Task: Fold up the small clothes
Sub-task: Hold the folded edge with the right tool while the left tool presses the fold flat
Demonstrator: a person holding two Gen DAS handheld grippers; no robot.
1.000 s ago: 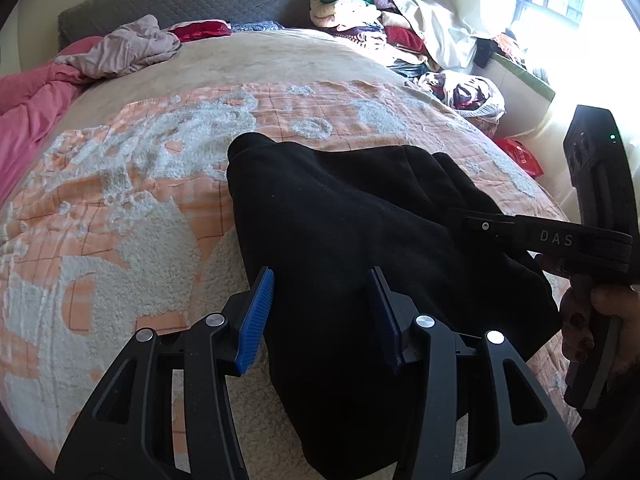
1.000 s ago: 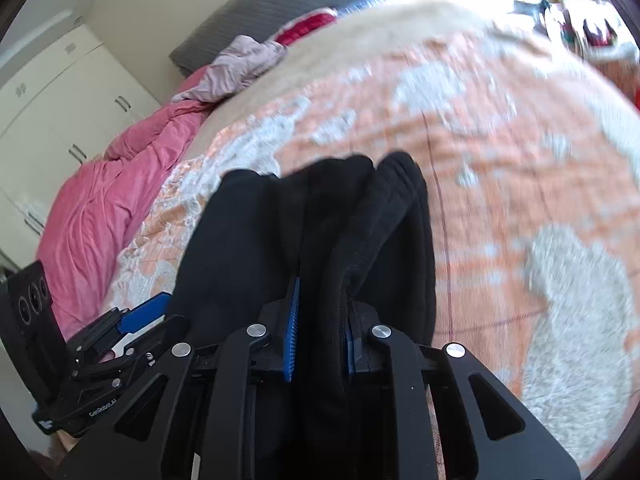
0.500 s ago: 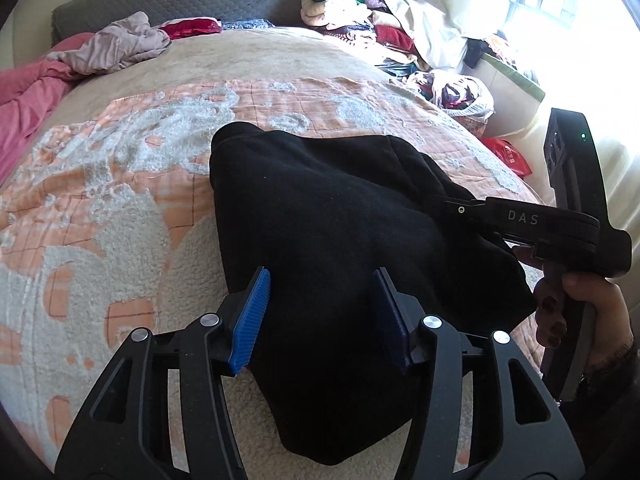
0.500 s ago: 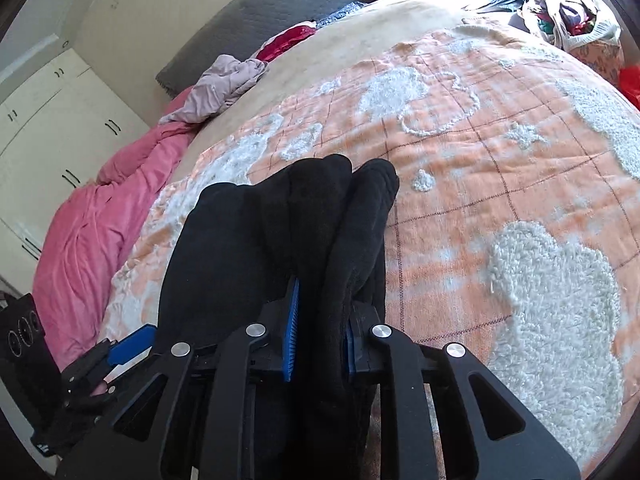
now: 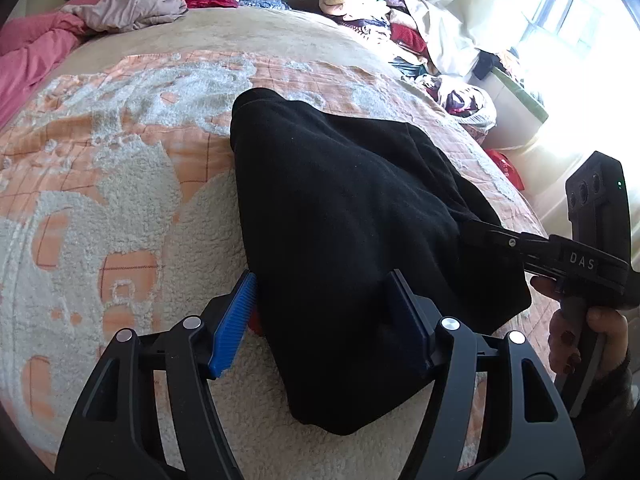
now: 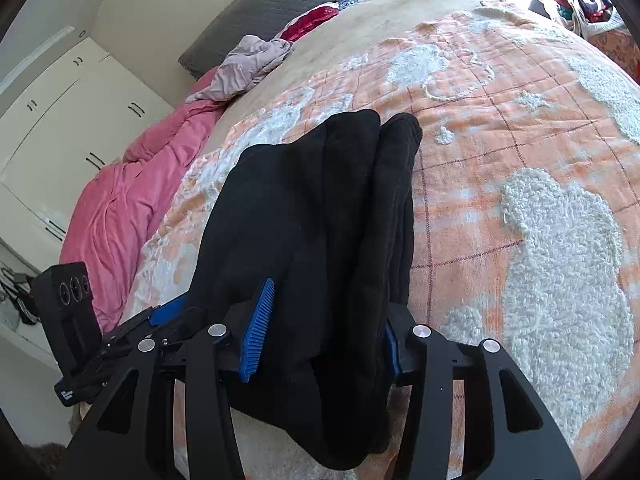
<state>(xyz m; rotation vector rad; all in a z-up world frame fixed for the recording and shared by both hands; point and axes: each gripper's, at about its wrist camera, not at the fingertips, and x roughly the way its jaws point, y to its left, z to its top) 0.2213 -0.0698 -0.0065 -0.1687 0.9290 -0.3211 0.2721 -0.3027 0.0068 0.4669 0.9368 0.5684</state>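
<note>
Both your left tongs [image 5: 320, 316] and right tongs [image 6: 326, 330] are opening around the folded black fleece garment [image 5: 352, 216] on the orange-and-white tufted bedspread [image 5: 120, 184]; release fully, withdraw straight back without dragging cloth

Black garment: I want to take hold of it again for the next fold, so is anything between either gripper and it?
Nothing visible. The black garment already lies between the opening jaws of the left gripper and the right gripper, on the orange blanket; other clothes are far off.
</note>
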